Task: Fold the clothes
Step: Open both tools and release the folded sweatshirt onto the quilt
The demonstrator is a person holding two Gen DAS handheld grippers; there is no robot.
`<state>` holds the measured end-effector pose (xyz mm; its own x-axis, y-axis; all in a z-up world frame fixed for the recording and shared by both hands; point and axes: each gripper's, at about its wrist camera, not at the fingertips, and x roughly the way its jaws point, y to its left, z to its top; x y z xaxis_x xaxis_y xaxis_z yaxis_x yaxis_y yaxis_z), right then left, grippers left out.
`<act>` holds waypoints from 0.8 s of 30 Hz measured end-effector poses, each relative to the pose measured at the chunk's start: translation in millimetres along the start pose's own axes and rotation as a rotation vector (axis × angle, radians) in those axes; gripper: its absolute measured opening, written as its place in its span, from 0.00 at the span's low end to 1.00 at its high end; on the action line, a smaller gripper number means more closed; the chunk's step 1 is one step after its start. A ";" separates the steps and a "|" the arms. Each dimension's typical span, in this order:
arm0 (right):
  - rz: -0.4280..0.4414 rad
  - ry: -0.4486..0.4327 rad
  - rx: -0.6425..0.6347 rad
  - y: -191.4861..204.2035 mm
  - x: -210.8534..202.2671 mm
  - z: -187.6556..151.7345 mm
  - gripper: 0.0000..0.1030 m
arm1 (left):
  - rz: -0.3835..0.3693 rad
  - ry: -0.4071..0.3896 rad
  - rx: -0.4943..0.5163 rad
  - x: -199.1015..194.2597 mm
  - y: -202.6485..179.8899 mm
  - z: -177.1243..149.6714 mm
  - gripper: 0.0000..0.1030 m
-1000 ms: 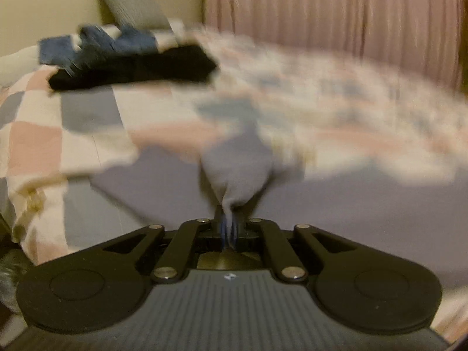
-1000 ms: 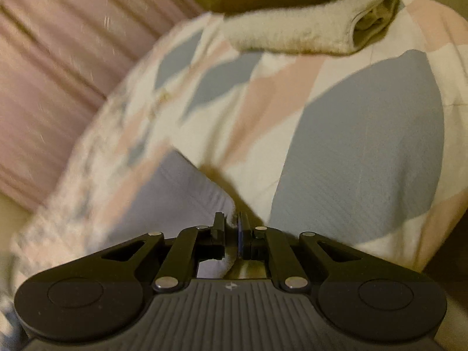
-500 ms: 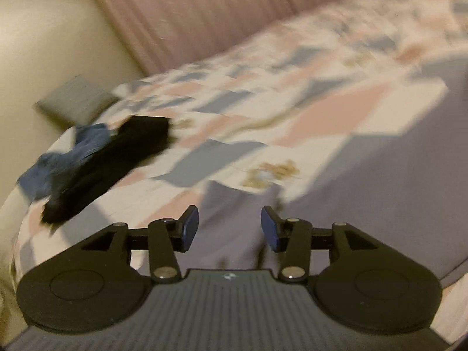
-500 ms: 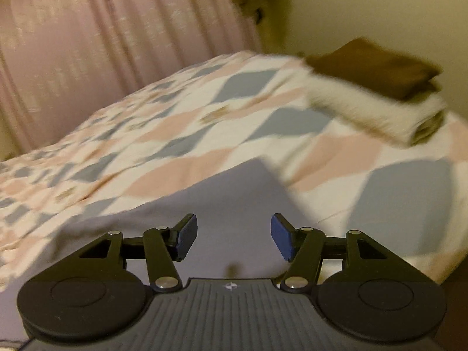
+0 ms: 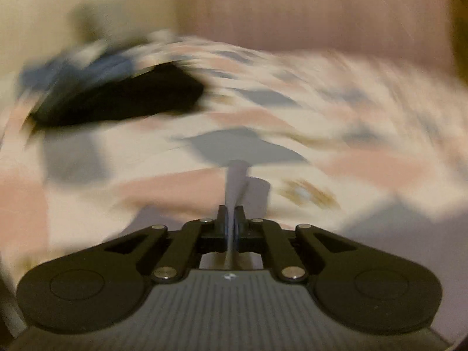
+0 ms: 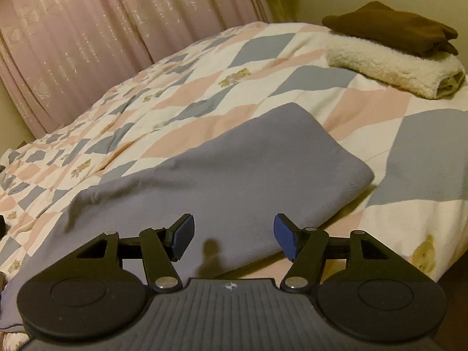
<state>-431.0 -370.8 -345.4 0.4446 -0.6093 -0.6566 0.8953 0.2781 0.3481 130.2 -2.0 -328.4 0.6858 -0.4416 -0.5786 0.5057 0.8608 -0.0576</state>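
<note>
Pinching a thin fold of grey cloth [image 5: 236,181], the left tool [image 5: 232,219] is clenched; the right tool [image 6: 234,235] gapes wide, holding nothing.

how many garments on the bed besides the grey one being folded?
4, as far as the views show: brown garment stacked on a cream fleece at the right; black one and blue one at the left, both blurred, so more may be hidden there.

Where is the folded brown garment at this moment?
In the right wrist view, the brown garment lies at the upper right, on top of the rolled cream towel on the quilt, beyond the grey cloth.
</note>
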 end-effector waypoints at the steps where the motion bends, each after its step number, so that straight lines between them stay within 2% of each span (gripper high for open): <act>1: -0.002 0.003 0.003 -1.3 0.7 -0.6 0.61 | 0.020 0.025 -0.105 2.7 24.8 -4.9 0.08; 2: -0.004 0.007 0.004 -2.1 0.8 -1.6 0.61 | 0.033 0.052 -0.204 6.1 48.2 -10.7 0.11; 4: -0.007 0.013 0.000 -1.8 1.8 -3.1 0.61 | 0.013 0.109 -0.374 15.4 88.5 -25.7 0.07; 7: -0.010 0.015 -0.009 1.1 0.8 -4.1 0.67 | -0.115 0.106 -0.601 16.0 125.7 -37.4 0.08; 9: -0.011 0.015 -0.012 2.7 -0.3 -4.9 0.69 | -0.183 0.105 -0.667 17.0 133.3 -37.0 0.32; 10: -0.012 0.015 -0.010 2.8 -0.3 -5.7 0.71 | -0.206 0.110 -0.686 18.8 134.8 -36.4 0.34; 11: -0.013 0.017 -0.008 2.9 -0.3 -6.6 0.71 | -0.211 0.117 -0.692 21.4 134.1 -35.1 0.31; 12: -0.014 0.020 -0.005 2.5 -0.2 -7.6 0.72 | -0.211 0.121 -0.688 22.7 132.7 -33.3 0.24; 14: -0.017 0.027 -0.002 1.1 0.2 -9.5 0.72 | -0.194 0.113 -0.635 20.8 126.6 -27.2 0.00; 15: -0.020 0.031 -0.003 0.5 0.3 -10.3 0.72 | -0.183 0.094 -0.598 16.8 123.3 -23.0 0.00; 18: -0.034 0.038 -0.006 -1.7 0.3 -11.4 0.72 | -0.134 -0.035 -0.431 -11.8 113.0 -5.1 0.00; 19: -0.037 0.039 -0.004 -2.7 0.5 -11.3 0.72 | -0.115 -0.049 -0.403 -17.4 114.3 -2.6 0.00; 23: -0.042 0.040 0.000 -3.5 2.2 -12.4 0.73 | -0.028 0.082 -0.376 -4.7 122.6 -13.0 0.01; 24: -0.043 0.040 -0.002 -2.8 2.6 -12.8 0.73 | -0.028 0.106 -0.390 -1.6 125.6 -17.5 0.08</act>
<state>-432.0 -363.7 -356.7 0.4064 -0.5903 -0.6974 0.9137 0.2539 0.3175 183.4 111.3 -348.9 0.6066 -0.4556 -0.6515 0.2734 0.8890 -0.3672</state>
